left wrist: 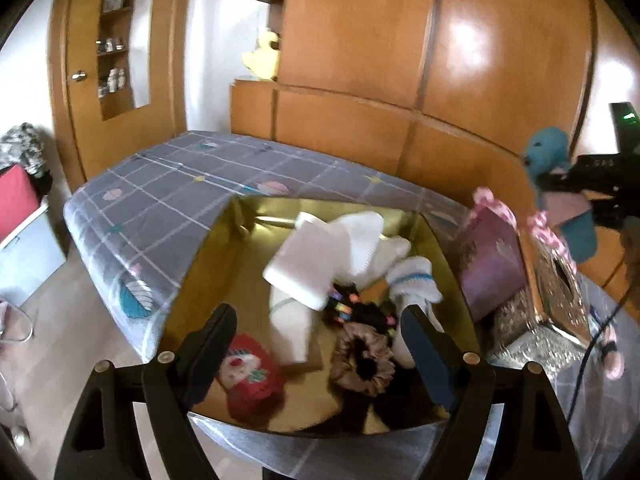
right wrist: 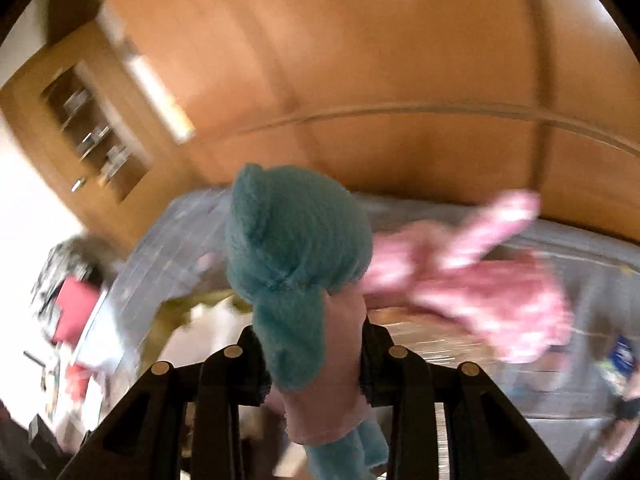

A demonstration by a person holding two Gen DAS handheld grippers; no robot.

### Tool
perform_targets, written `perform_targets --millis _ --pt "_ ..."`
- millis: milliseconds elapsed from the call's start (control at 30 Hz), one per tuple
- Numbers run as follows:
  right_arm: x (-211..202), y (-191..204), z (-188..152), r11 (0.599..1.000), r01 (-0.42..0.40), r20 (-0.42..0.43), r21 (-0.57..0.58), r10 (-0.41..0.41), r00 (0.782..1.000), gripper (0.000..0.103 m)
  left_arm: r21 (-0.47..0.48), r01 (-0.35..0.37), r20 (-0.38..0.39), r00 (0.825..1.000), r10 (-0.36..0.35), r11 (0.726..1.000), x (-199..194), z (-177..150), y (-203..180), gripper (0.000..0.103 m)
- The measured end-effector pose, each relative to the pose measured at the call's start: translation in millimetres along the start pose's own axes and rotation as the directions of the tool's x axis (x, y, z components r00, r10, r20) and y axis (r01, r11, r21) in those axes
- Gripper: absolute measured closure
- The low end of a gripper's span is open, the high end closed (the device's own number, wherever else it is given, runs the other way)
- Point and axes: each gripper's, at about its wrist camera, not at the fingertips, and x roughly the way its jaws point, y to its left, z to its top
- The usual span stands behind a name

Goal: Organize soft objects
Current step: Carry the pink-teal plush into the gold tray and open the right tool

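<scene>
A shiny gold box (left wrist: 224, 248) lies on the bed. In it are white folded cloths (left wrist: 304, 268), a white sock with blue stripes (left wrist: 416, 280), a brown scrunchie (left wrist: 362, 360), a black beaded hair tie (left wrist: 360, 312) and a red embroidered piece (left wrist: 252, 372). My left gripper (left wrist: 318, 314) hangs open above the box with nothing between its fingers. My right gripper (right wrist: 312, 332) is shut on a teal plush bear (right wrist: 296, 232) in a pink garment. In the left wrist view it holds the bear (left wrist: 546, 152) up at the far right.
A grey checked bedsheet (left wrist: 160, 184) covers the bed, with a wooden wardrobe behind. A purple frilled box (left wrist: 492, 264) and a glittery tissue box (left wrist: 552, 300) stand right of the gold box. A yellow duck plush (left wrist: 264, 56) sits on a shelf. Something pink (right wrist: 480, 280) is blurred.
</scene>
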Motion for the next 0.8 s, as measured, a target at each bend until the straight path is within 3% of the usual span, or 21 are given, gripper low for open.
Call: perform_targets --millis 100,333,600,667,800 --pt "29 38 -13 0.994 -0.085 -0.073 -0.067 0.080 0.994 0.071 -0.045 -0.013 0.022 1.000 0.014 0.999 -1 2 12 0.014" --pt "91 104 -43 0.979 -0.163 -0.232 -0.121 0.132 0.964 0.071 -0.073 -0.025 0.020 0.999 0.027 0.997 2 2 19 0.014" --pt "132 124 -71 0.979 -0.143 -0.325 -0.142 0.090 0.942 0.067 -0.083 -0.033 0.014 0.999 0.034 0.996 5 1 22 0.014" --pt "139 124 -78 0.980 -0.149 -0.352 -0.129 0.095 0.931 0.060 -0.088 -0.031 0.008 0.999 0.032 0.996 7 1 23 0.014" --pt "131 117 -80 0.981 -0.150 -0.331 -0.125 0.101 0.938 0.053 -0.083 -0.033 0.011 0.999 0.034 0.996 7 1 23 0.014"
